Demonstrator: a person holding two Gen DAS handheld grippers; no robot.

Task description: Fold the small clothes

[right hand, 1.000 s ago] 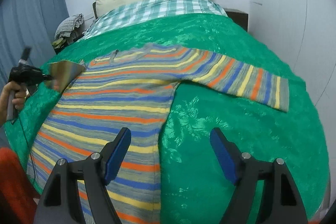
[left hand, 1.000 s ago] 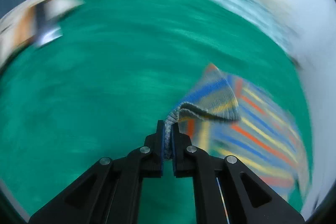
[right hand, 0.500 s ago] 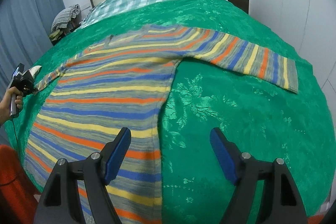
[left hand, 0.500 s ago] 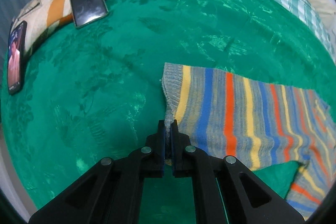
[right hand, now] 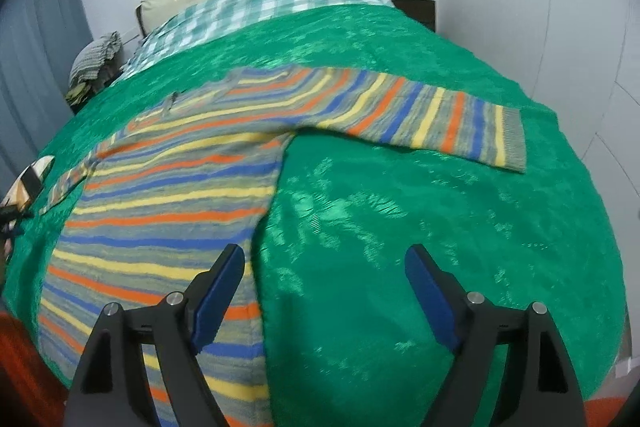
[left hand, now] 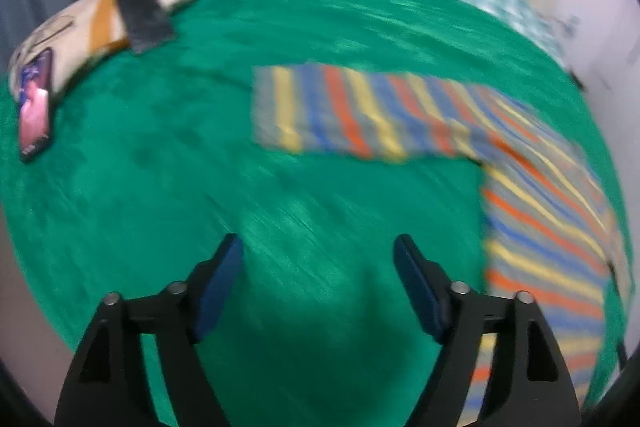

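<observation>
Green, glossy bedspread (right hand: 420, 227) covers the bed, and on it a striped knit jumper (right hand: 172, 195) lies spread flat, front up, collar toward the far pillows and hem toward the near edge. Its body runs near to far on the left half of the bed as the right wrist view shows it; both sleeves stick out sideways, so the garment's widest line runs left to right across the bed.

The right sleeve (right hand: 452, 123) reaches out to the right and ends in a grey cuff, lying far ahead of the right tongs (right hand: 324, 267) and slightly to their right. Those tongs hover over bare bedspread just beside the jumper's right side edge, their jaws opening with nothing between them.

The left sleeve (left hand: 344, 115) lies straight out across the bedspread, its cuff end pointing left in the left wrist view. The left tongs (left hand: 316, 259) sit nearer than that sleeve, over bare green cloth, jaws opening wide and gripping nothing; the picture is blurred, so fine detail of the cuff is lost.

Each sleeve is on the side of its own hand, so I judge the next fold, sleeve over body, falls to whichever hand goes first: each cuff must travel inward along the sleeve's own length. Two phones on a cushion (left hand: 100, 23) lie far left, well apart from the jumper.
</observation>
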